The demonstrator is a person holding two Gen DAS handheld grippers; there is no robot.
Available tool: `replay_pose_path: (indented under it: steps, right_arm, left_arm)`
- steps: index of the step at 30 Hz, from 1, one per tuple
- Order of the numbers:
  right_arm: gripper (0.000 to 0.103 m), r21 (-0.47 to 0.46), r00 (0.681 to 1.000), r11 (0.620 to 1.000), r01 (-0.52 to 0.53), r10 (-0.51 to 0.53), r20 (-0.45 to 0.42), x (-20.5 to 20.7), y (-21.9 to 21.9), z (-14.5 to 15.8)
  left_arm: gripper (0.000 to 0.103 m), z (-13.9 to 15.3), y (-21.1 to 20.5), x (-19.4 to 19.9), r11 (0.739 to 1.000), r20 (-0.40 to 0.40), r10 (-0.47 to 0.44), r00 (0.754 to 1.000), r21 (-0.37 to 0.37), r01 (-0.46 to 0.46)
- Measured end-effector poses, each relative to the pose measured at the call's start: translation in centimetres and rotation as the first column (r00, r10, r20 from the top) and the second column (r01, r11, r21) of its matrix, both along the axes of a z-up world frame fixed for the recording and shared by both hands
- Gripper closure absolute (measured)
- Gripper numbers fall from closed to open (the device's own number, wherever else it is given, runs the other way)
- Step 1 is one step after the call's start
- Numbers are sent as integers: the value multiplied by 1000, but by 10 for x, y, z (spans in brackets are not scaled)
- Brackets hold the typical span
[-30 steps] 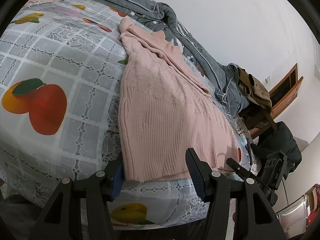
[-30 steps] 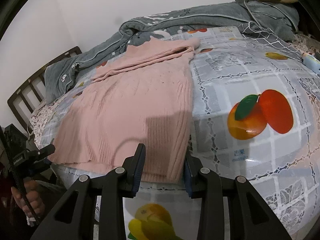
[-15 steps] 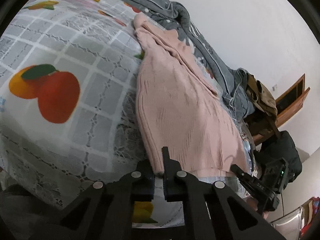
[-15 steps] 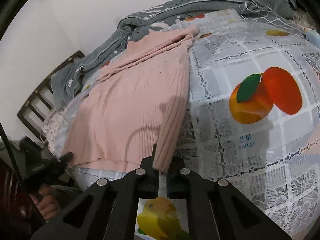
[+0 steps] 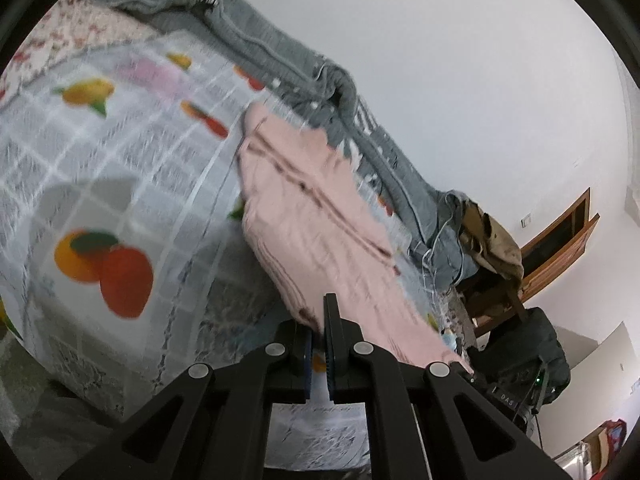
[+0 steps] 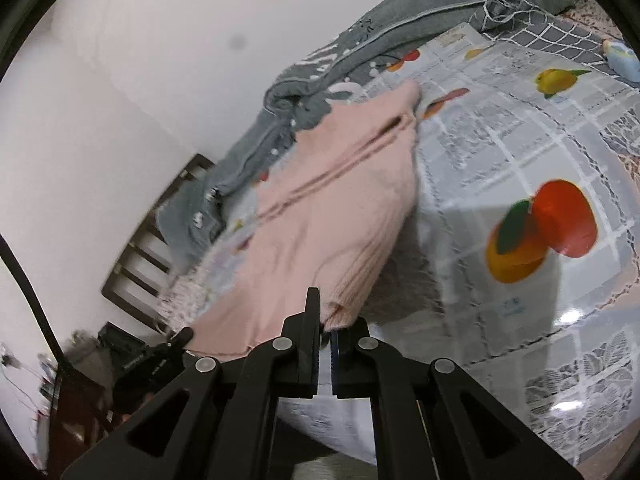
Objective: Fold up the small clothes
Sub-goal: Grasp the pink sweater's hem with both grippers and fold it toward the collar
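Pink knit sweater (image 5: 316, 216) lies lengthwise on the bed's fruit-print cover (image 5: 100, 184), hem end raised off it. Left tool (image 5: 318, 328) clamped on one hem corner; right tool (image 6: 325, 320) clamped on the other. We judge the hem-to-collar fold is starting: we should carry both corners level, keep the hem taut, and land it square near the collar beside the grey blanket (image 6: 360, 56).

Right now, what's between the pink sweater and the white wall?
A rumpled grey blanket lies along the far edge of the pink sweater, between it and the white wall. Both wrist views show it.
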State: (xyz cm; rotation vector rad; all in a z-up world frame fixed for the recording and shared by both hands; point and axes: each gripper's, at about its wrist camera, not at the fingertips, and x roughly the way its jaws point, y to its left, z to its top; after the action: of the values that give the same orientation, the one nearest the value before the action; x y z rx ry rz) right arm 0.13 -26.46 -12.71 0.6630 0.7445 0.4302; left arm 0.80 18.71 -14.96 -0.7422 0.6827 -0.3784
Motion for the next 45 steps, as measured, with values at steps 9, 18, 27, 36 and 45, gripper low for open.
replay_pose_path:
  steps: [9,18,27,36,45]
  right_arm:
    - [99,-63,998,998,18,-14,61,7,7,48]
    - [99,58,999,997,44,-45,20,68,-4,69]
    - [99,135,996,987,82,-78,-31,163,-4,77]
    - [99,126,991,986,105,-93,-98,255,0,45]
    - [99,53,978,990,131,-121,-173,331,5,0]
  left_arm:
    - [97,56,-1,18,998,73,37,997,56,-41]
    - [97,91,-9,83,990,96,83,992,105,-93]
    - [97,97,-14,176,982,90,133,987,122,-144]
    - [97,64,-21,266,977,20,157,987,145,-158]
    - [97,32,-34,343,965,-32,143,989,229,-132]
